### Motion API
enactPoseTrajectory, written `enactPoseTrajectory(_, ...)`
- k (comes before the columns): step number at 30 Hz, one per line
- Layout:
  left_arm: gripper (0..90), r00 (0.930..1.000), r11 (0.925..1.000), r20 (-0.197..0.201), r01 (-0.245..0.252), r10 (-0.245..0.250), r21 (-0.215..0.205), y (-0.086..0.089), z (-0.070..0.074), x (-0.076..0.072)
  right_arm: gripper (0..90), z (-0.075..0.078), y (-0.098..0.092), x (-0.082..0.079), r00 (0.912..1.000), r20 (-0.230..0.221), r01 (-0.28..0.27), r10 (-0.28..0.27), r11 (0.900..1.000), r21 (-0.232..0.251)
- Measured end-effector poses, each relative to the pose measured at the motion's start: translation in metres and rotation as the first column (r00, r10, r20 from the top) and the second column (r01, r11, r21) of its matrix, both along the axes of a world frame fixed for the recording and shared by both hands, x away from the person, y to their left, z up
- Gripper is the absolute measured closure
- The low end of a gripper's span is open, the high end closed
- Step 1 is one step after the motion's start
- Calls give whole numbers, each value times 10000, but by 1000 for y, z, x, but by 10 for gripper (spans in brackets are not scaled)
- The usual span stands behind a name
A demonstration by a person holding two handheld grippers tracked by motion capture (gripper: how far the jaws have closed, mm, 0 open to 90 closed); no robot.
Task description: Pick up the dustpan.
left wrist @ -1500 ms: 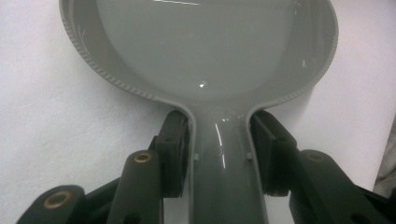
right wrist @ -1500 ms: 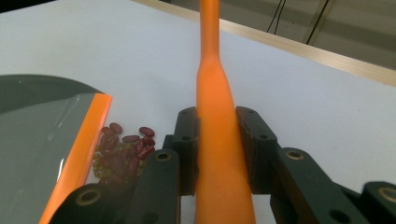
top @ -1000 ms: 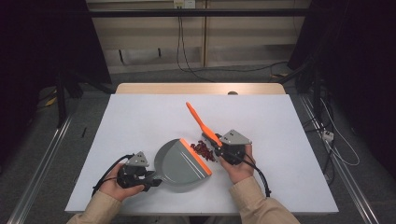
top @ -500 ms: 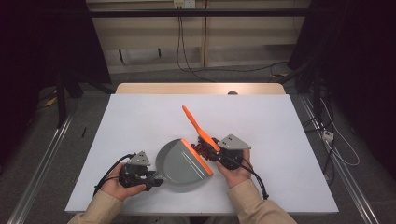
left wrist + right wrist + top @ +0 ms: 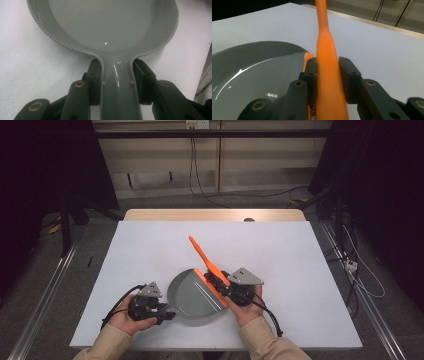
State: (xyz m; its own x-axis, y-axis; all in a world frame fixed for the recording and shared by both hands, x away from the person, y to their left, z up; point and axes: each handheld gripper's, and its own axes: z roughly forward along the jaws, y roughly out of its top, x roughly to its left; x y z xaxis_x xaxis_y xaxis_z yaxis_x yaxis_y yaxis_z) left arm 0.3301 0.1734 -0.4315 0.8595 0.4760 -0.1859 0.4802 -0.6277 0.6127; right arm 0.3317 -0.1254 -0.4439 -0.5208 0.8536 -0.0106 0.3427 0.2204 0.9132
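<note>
1. While both hands rest on the white tabletop (image 5: 150,250), the left claw (image 5: 167,315) is clamped on the handle of a grey dustpan (image 5: 192,295) lying flat near the front edge.
2. The right claw (image 5: 220,282) is clamped on an orange brush (image 5: 205,260), its handle slanting away, its head at the dustpan's right rim.

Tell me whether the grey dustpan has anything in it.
Empty. The dustpan shows a bare, glossy grey inside in the left claw's view, and the high view shows no debris; the brush sits at its edge.
</note>
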Motion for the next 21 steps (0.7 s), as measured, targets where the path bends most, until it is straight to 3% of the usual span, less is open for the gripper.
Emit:
enactPoseTrajectory(13,626,10000,10000,-54,-35,35,3,-1,0,-1,706,-1,11,-3,9996,23,-272,271,9982,542)
enactPoseTrajectory(16,626,10000,10000,-65,-50,50,-24,-1,0,-1,706,-1,13,-4,9993,88,-371,367,9981,483)
enactPoseTrajectory(21,626,10000,10000,-81,-39,38,-57,-1,0,0,712,5,14,-5,9976,154,-693,682,9937,885)
